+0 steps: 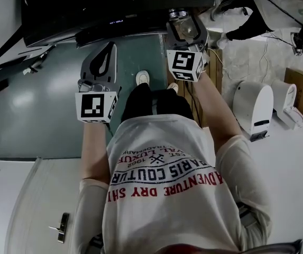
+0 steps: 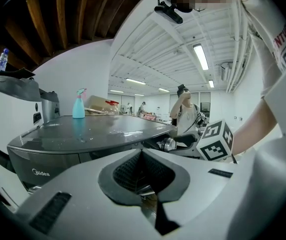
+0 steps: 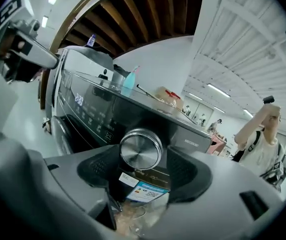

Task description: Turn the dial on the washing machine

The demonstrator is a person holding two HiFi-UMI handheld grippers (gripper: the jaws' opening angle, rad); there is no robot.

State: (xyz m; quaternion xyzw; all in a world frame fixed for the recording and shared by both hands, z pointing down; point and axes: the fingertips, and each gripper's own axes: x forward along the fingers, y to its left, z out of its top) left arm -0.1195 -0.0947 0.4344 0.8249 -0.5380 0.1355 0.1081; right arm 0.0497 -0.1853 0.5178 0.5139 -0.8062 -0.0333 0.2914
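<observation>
I am holding my right hand-held gripper (image 1: 184, 24) up to the front panel of a dark grey washing machine (image 3: 90, 109). Its jaws stand wide apart. The round, brushed-metal dial (image 3: 141, 150) sits between them, to the right of the lit display (image 3: 78, 100). A sliver of space shows on each side of the dial, so the pads are not pressing on it. A coloured sticker (image 3: 145, 190) sits just below the dial.

My left hand-held gripper (image 1: 108, 49) is to the left of the right one, near the machine's front and touching nothing. Its jaws are closed together and empty.

A blue spray bottle (image 2: 78, 104) stands upright on the machine's flat top. In the head view, a white shoe (image 1: 143, 78) shows on the green floor (image 1: 35, 99) between my two arms. Another person (image 2: 185, 111) stands in the background of the bright, white-ceilinged room with one arm raised.
</observation>
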